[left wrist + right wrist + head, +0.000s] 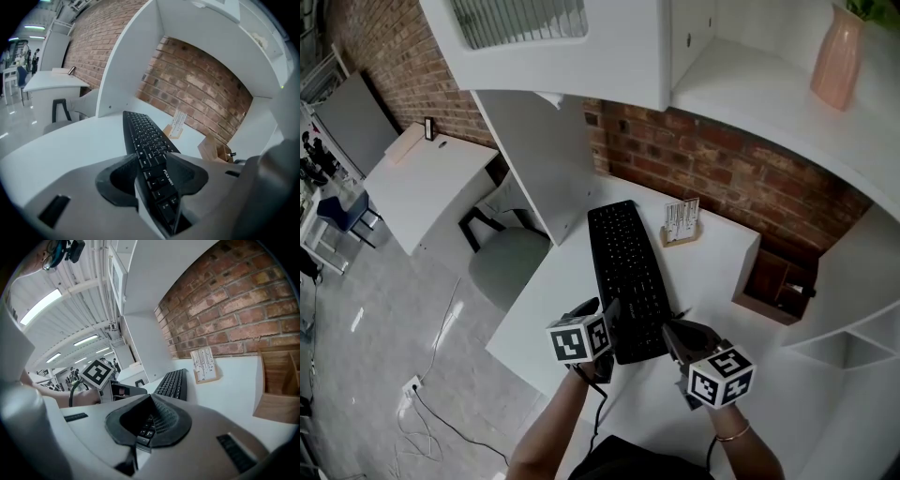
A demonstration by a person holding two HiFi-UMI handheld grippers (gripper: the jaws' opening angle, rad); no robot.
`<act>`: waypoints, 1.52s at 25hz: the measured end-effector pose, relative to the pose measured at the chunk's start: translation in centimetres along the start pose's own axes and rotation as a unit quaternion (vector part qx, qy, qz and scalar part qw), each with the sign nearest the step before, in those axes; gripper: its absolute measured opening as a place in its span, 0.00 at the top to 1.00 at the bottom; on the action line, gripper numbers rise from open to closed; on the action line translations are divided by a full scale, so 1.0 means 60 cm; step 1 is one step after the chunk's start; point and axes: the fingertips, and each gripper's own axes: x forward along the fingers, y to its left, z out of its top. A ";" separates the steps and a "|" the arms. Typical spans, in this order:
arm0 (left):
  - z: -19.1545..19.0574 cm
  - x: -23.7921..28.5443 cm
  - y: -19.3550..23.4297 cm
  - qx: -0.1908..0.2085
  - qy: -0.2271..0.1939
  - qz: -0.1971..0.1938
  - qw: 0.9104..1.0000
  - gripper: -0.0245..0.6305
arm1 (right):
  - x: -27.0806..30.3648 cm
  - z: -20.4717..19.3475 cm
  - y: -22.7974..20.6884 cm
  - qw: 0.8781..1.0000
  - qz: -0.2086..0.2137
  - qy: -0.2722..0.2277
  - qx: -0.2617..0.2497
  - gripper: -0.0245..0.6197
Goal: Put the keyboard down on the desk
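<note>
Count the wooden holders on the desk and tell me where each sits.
2. A small card holder stands by the brick wall, right of the keyboard's far end. A larger open wooden box sits at the desk's right edge. More could lie out of view.

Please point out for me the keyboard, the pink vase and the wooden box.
keyboard (626, 267), head view, middle of the keys.
pink vase (838, 58), head view, its body.
wooden box (761, 272), head view, its side wall.

Vase top cut off, keyboard near corners hidden
</note>
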 end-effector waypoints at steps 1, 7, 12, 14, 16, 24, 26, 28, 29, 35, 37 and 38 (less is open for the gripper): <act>0.005 -0.008 -0.005 0.009 -0.006 -0.001 1.000 0.66 | -0.001 0.002 0.003 1.000 -0.001 -0.002 -0.002 0.95; 0.022 -0.065 -0.042 0.070 -0.047 -0.011 0.996 0.70 | -0.020 0.014 0.020 1.000 -0.014 -0.019 -0.011 0.95; 0.032 -0.126 -0.068 0.092 -0.093 -0.027 0.991 0.78 | -0.042 0.027 0.041 0.999 -0.020 -0.041 -0.011 0.95; 0.031 -0.146 -0.075 0.106 -0.102 -0.028 0.989 0.81 | -0.051 0.031 0.051 0.998 -0.023 -0.049 -0.015 0.95; 0.028 -0.163 -0.080 0.118 -0.108 -0.029 0.987 0.82 | -0.060 0.033 0.060 0.998 -0.025 -0.056 -0.022 0.95; 0.007 -0.221 -0.102 0.160 -0.127 -0.038 0.978 0.93 | -0.097 0.030 0.090 0.995 -0.043 -0.077 -0.049 0.95; 0.006 -0.237 -0.110 0.167 -0.137 -0.049 0.975 0.95 | -0.109 0.030 0.096 0.994 -0.049 -0.086 -0.052 0.95; 0.005 -0.253 -0.116 0.170 -0.145 -0.062 0.973 0.95 | -0.121 0.030 0.103 0.993 -0.055 -0.094 -0.056 0.95; 0.004 -0.260 -0.118 0.170 -0.149 -0.068 0.972 0.95 | -0.127 0.029 0.106 0.992 -0.059 -0.097 -0.058 0.95; -0.011 -0.291 -0.117 0.173 -0.155 -0.085 0.969 0.95 | -0.156 0.022 0.120 0.987 -0.087 -0.108 -0.077 0.95; -0.018 -0.299 -0.117 0.173 -0.155 -0.089 0.969 0.95 | -0.164 0.019 0.127 0.986 -0.093 -0.113 -0.079 0.95; -0.020 -0.303 -0.117 0.172 -0.156 -0.092 0.968 0.95 | -0.168 0.017 0.130 0.986 -0.095 -0.114 -0.079 0.95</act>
